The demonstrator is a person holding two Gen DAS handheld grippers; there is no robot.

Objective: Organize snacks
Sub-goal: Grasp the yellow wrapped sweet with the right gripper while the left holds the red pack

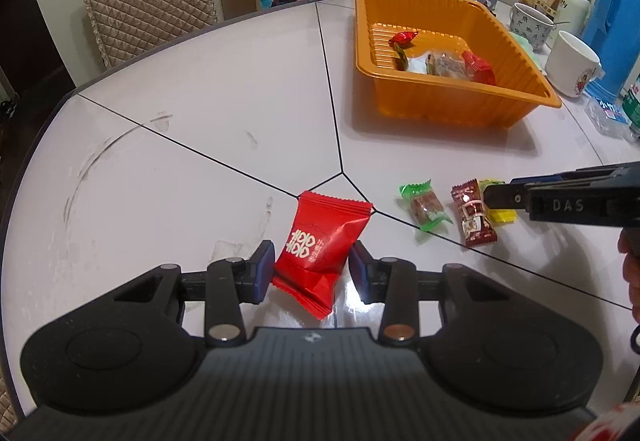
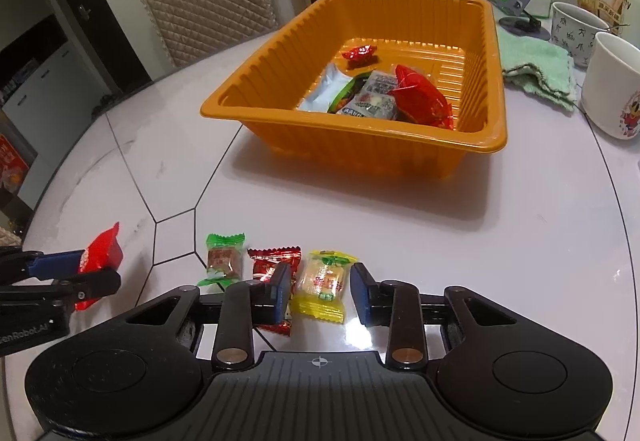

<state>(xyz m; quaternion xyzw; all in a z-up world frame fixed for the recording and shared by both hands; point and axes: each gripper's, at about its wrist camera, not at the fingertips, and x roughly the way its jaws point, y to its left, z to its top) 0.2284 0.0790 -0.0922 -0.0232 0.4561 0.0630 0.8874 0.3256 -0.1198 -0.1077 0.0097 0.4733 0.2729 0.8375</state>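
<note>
Left fingers (image 1: 267,267) bracket the red packet (image 1: 320,249), spread; right fingers (image 2: 362,291) straddle the yellow candy (image 2: 324,287), also spread.

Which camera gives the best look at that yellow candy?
The right wrist view: the yellow candy lies whole between the open right gripper. In the left wrist view, that gripper hides most of it.

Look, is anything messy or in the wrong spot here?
Yes. Four snacks lie outside the orange tray: a red packet, a green candy, a dark red candy and a yellow candy. The table also has smudges.
</note>
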